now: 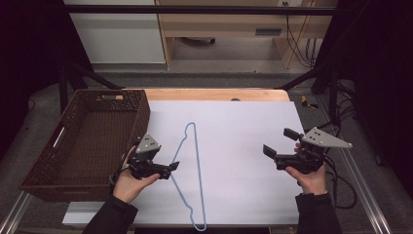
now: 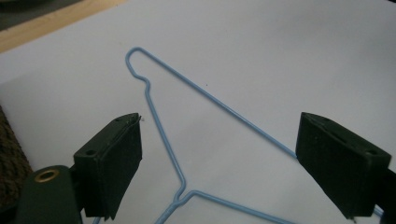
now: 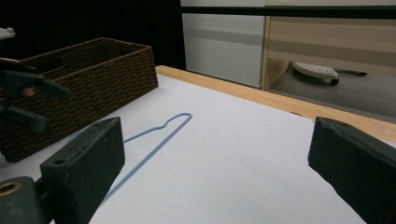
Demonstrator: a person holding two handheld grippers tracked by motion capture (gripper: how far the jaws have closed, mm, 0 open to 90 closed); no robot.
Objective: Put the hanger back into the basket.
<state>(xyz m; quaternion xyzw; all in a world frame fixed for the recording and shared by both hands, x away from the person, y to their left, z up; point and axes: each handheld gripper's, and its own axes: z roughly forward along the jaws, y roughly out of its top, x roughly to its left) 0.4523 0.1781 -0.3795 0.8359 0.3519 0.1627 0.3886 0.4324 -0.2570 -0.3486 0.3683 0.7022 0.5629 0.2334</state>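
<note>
— So, how many hangers?
— One blue wire hanger (image 1: 193,170), flat on the white tabletop (image 1: 243,146), just right of the single wicker basket (image 1: 83,141).
— And the tools?
— Two. The left tool (image 1: 168,168) hovers over the hanger, jaws wide apart, holding nothing. The right tool (image 1: 277,144) gapes empty, well right of the hanger.
— Any differences between views?
— The left gripper view shows the hanger's twisted neck.

No text, label, brand, number or sign can be read anywhere in these views.
</note>
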